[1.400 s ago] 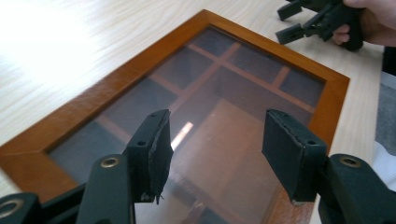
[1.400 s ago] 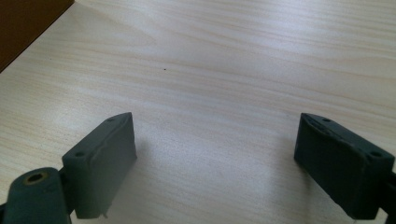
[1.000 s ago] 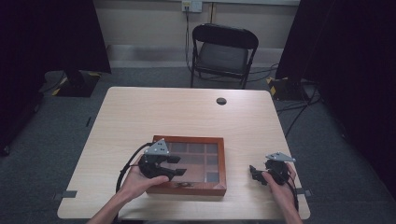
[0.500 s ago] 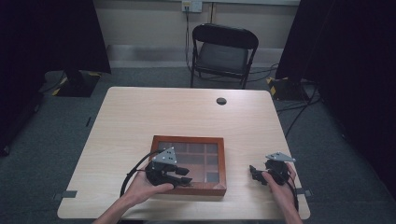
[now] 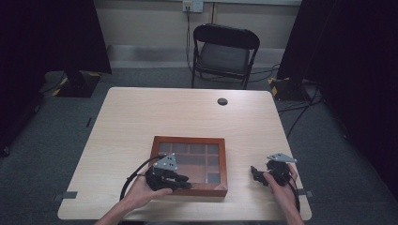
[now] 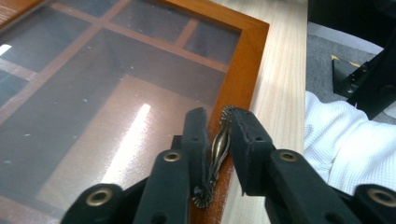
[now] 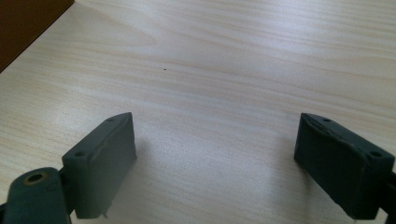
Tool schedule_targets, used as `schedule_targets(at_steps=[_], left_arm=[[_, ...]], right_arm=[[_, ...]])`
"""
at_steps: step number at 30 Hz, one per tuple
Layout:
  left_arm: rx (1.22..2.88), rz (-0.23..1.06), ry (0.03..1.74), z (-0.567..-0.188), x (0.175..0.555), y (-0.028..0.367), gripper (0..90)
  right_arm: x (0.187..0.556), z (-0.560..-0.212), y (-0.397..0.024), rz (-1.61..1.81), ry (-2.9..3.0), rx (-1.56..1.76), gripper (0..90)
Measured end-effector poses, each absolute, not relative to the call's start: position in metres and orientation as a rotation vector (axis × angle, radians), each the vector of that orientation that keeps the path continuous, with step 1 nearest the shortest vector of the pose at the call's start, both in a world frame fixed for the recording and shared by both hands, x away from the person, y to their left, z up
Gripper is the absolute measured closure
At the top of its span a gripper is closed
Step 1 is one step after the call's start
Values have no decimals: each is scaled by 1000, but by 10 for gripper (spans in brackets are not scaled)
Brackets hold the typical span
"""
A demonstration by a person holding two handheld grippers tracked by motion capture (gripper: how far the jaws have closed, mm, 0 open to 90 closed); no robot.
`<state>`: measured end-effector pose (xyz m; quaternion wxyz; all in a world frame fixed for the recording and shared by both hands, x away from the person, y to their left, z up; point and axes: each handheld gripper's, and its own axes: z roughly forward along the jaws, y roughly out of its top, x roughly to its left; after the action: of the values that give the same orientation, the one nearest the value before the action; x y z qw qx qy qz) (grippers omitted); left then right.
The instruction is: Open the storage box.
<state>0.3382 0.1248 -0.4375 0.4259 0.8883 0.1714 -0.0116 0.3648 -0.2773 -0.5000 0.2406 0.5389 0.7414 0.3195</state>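
A red-brown wooden box (image 5: 187, 140) with a glass lid over several compartments lies near the table's front edge. In the left gripper view its frame (image 6: 247, 60) runs up the middle, with a small brass clasp (image 6: 219, 144) on the front rail. My left gripper (image 6: 218, 126) is shut on that clasp, one pad on each side. From above, the left gripper (image 5: 184, 180) sits at the box's front edge. My right gripper (image 5: 256, 172) rests on the table to the right of the box. It stands open (image 7: 215, 154) over bare wood, holding nothing.
A black folding chair (image 5: 225, 51) stands beyond the far edge of the table. A small black round cap (image 5: 222, 101) sits in the tabletop at the back. A corner of the box (image 7: 23, 18) shows in the right gripper view. A white sleeve (image 6: 336, 130) lies right of the box.
My left gripper has moved right along the box's front edge, to about the middle of the front rail. The right gripper has stayed put.
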Motion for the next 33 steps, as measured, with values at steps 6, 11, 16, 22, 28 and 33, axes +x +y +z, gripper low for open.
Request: schedule_targets(at_steps=[6,11,16,22,28,33], left_arm=[[2221,-13,417,-438,336,123,791],[2212,1,408,-439,335,124,803],[2208,-36,419,-439,338,124,806],[2210,-58,436,-438,340,124,808],[2216,-64,441,-438,340,123,809],[2210,-77,445,-435,342,124,809]], right_arm=[[365,-500,-277,874,2028,1475,116],[365,-500,-277,874,2028,1474,116],[365,-500,-277,874,2028,1474,116],[365,-500,-277,874,2028,1474,116],[365,-500,-277,874,2028,1474,116],[365,-500,-277,874,2028,1475,116]])
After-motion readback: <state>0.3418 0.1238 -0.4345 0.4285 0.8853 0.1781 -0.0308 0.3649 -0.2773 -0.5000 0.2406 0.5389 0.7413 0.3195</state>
